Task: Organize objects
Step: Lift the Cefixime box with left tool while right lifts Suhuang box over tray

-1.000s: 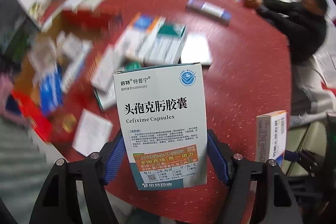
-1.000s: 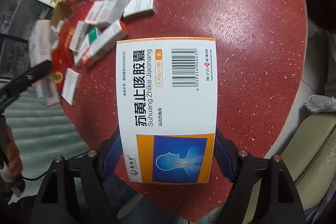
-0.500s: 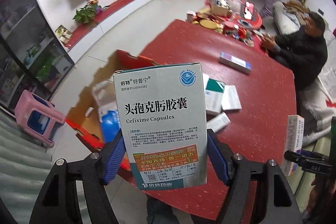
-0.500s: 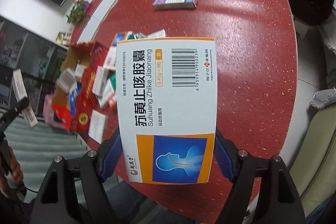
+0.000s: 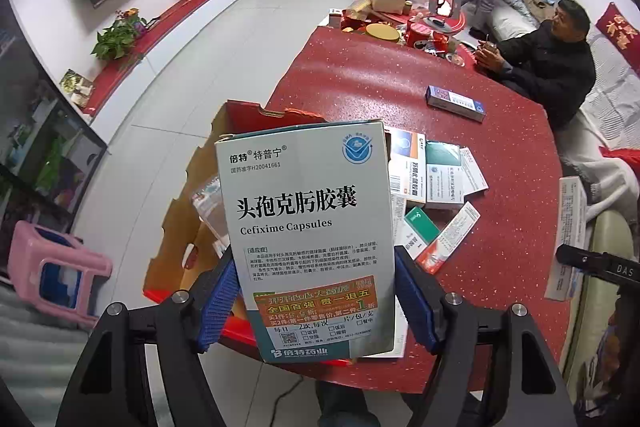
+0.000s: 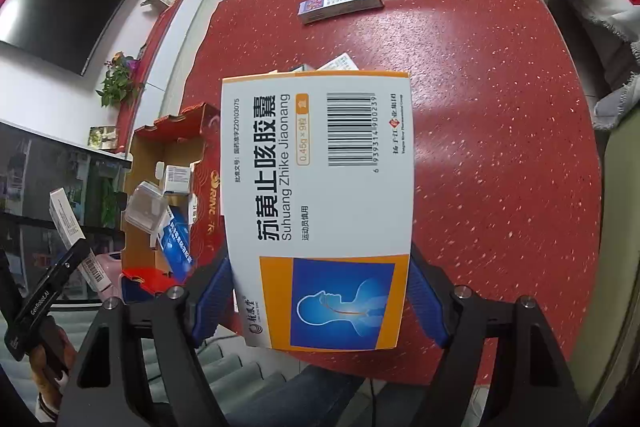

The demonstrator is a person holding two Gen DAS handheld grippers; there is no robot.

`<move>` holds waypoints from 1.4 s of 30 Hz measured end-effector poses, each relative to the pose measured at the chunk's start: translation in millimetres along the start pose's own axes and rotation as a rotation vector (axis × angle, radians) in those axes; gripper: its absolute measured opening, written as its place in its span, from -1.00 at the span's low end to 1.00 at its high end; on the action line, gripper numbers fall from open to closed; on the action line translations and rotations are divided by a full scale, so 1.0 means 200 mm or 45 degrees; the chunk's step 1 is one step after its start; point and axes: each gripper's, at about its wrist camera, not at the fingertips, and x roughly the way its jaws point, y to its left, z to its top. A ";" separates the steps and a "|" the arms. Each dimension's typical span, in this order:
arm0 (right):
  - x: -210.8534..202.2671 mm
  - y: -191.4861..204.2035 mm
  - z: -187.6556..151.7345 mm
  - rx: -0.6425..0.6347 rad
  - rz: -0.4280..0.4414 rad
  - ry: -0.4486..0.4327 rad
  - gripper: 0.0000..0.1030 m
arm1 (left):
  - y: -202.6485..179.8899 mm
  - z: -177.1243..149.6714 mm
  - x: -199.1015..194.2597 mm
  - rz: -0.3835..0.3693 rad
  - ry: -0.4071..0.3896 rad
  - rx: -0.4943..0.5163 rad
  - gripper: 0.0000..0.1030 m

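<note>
My left gripper is shut on a grey-white Cefixime Capsules box, held upright high above the red table's near edge. My right gripper is shut on a white and orange Suhuang Zhike Jiaonang box, also raised above the table. Several medicine boxes lie loose on the table behind the left box. An open red cardboard box with medicine packs inside sits at the table's left edge. A blue and white box lies alone farther back.
A seated man in black is at the table's far right. Snacks and tins crowd the far end. A pink stool stands on the floor at left. A sofa edge is at right.
Both grippers have lifted and drawn back from the table with their boxes; the table and red cardboard box now look smaller and more of the room shows.
</note>
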 end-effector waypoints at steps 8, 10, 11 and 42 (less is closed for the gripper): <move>-0.03 0.16 0.04 -0.080 -0.041 -0.029 0.51 | 0.13 0.01 0.02 -0.023 -0.020 -0.005 0.50; -0.03 0.19 0.07 -0.109 -0.025 -0.030 0.51 | 0.15 0.00 0.01 -0.017 -0.030 -0.050 0.50; -0.04 0.20 0.09 -0.122 -0.020 -0.033 0.51 | 0.16 0.00 0.00 -0.008 -0.036 -0.062 0.50; -0.08 0.17 0.12 -0.208 0.010 -0.017 0.51 | 0.15 -0.05 -0.07 0.083 -0.056 -0.201 0.50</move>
